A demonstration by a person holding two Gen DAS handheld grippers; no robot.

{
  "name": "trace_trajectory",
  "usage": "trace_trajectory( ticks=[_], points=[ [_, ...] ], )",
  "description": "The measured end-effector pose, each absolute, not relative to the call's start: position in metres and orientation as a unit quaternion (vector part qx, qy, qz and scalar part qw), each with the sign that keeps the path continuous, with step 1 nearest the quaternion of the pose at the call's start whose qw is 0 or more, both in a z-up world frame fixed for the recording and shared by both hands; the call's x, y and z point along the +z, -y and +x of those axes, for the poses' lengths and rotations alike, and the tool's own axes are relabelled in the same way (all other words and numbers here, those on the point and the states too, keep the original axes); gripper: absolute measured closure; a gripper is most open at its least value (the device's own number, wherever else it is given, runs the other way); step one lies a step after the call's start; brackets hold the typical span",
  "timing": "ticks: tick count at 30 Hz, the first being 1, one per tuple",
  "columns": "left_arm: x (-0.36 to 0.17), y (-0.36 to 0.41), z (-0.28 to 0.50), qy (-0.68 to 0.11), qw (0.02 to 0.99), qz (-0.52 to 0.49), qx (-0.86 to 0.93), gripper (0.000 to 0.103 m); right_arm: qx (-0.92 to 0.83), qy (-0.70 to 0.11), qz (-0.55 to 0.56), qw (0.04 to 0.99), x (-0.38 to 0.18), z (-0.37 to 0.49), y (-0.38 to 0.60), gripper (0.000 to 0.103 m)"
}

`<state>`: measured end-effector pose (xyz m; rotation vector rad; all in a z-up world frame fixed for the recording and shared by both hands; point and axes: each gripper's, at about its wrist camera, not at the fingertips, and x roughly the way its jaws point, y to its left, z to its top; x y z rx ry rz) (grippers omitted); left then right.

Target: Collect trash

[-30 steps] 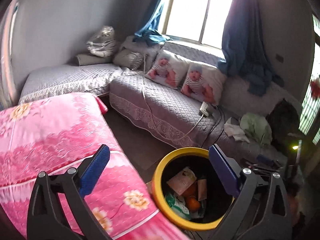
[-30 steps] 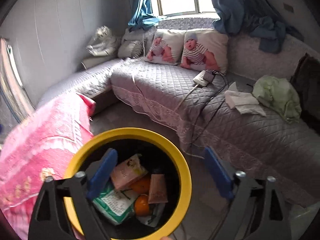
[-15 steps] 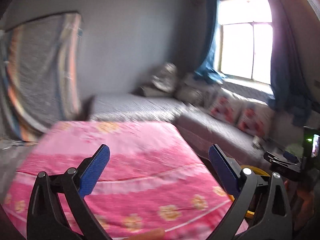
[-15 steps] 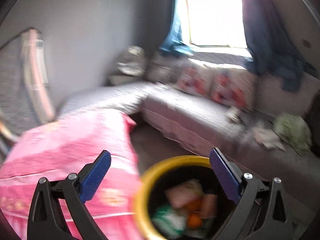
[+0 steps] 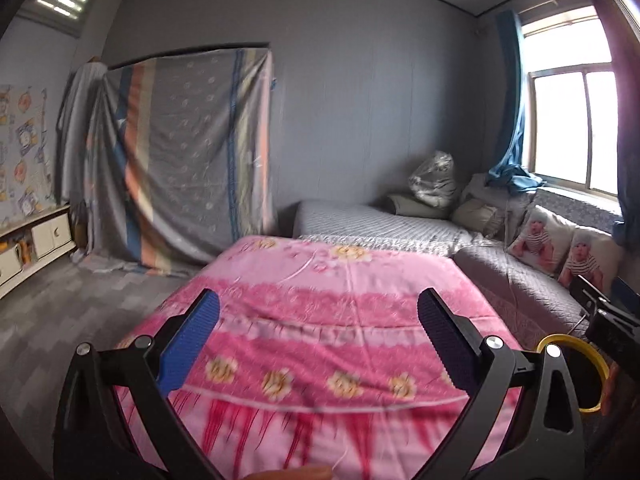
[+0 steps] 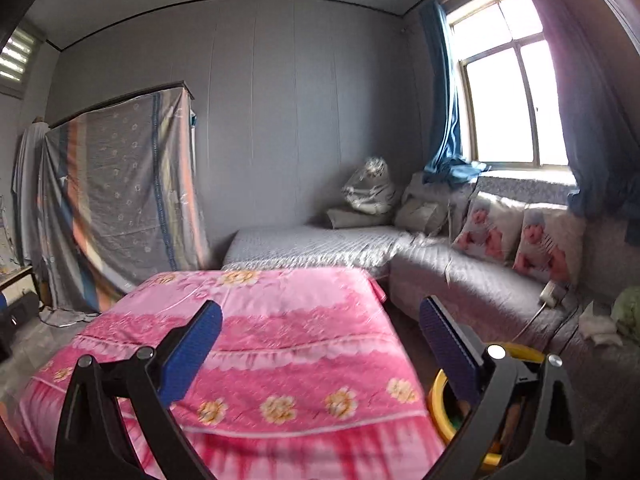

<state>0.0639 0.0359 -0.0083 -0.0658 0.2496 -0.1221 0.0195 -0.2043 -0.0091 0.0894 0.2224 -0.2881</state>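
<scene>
My left gripper (image 5: 318, 334): black frame, ribbed blue pads (image 5: 190, 340), jaws spread wide, nothing between them. My right gripper (image 6: 320, 338): same build, same wide spread, nothing held.

Both hang over the pink cover (image 5: 340, 320): soft cloth, banded pale and deep pink, a row of yellow flowers near the front edge, slightly motion-blurred at the bottom.

Trash bin (image 6: 440, 404): round, glossy yellow rim, dark inside. In the right view it sits low right, beside the pink cover's corner and partly behind my right finger; contents too hidden to tell. In the left view only an arc of the yellow rim (image 5: 596, 364) shows at the far right.

Grey quilted sofa (image 6: 472, 288) runs under the window, two printed cushions (image 6: 520, 236) against its back. Striped sheet (image 5: 188, 160) is draped over something tall at the back wall.

Change from one second ago: both cameras then looked down at the bin, with packets and orange fruit visible inside. Both have since tilted up and swung left, so the wall and pink cover now fill the views and the bin has slid to the right edge. Jaw spread unchanged
</scene>
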Motion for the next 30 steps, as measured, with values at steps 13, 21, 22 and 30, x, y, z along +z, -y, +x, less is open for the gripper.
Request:
trace_trajectory(
  ticks=[13, 21, 22, 30],
  points=[
    [-0.017, -0.040, 0.033, -0.118, 0.990, -0.052, -0.065, 0.008, -0.146, -0.130, 0.052, 0.979, -0.028, 0.006, 0.191, 0.008],
    [-0.017, -0.036, 0.033, -0.122, 0.988, -0.050, -0.075, 0.008, -0.153, -0.136, 0.056, 0.977, -0.031, 0.009, 0.192, 0.008],
    [-0.018, -0.036, 0.033, -0.123, 0.988, -0.051, -0.076, 0.008, -0.153, -0.136, 0.055, 0.977, -0.031, 0.009, 0.192, 0.008],
    [-0.019, -0.035, 0.033, -0.124, 0.988, -0.048, -0.079, 0.008, -0.150, -0.143, 0.058, 0.977, -0.035, 0.012, 0.192, 0.008]
  ],
)
